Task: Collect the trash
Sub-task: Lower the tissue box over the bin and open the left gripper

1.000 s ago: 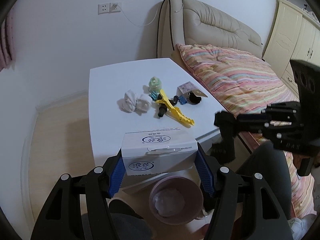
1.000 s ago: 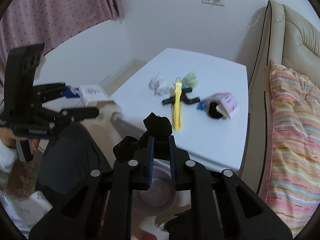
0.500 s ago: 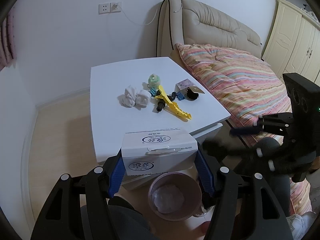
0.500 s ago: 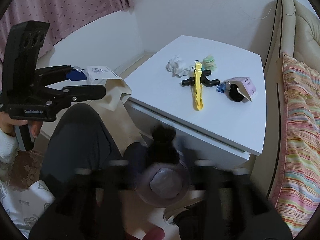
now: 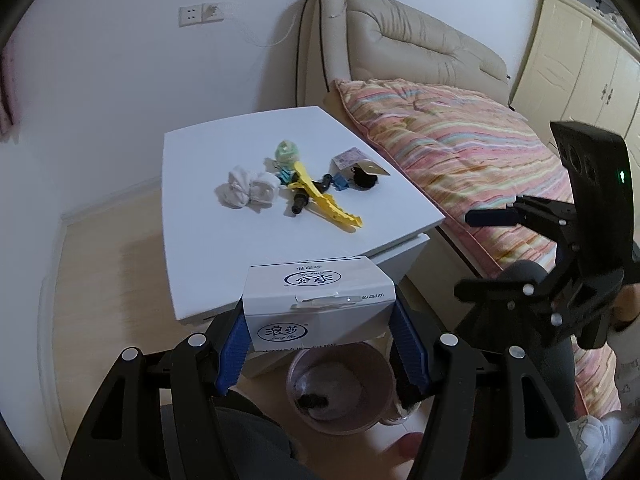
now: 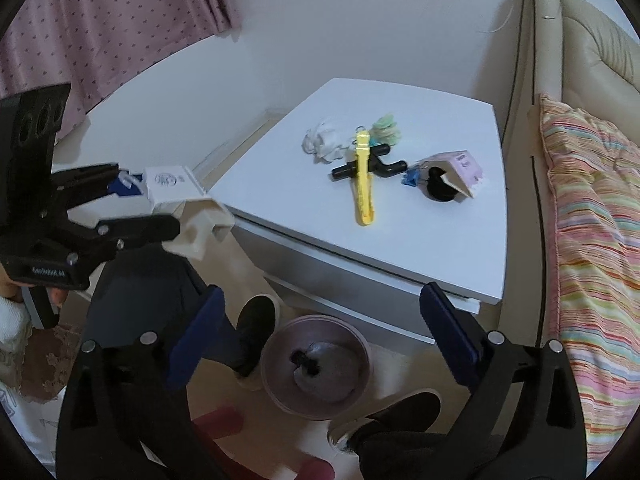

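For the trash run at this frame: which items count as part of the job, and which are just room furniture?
Job: white box in the left gripper; open right gripper; pink bin holding a black scrap; crumpled tissues, yellow clip, purple carton on the white table.

Bystanders: bed quilt, curtain, wardrobe.

White box (image 5: 318,304) hides the bin's (image 5: 340,426) far rim.

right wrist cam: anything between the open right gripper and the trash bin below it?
Nothing. In the right wrist view the right gripper hangs open above the pink bin, with only air between. A dark scrap already lies inside the bin.
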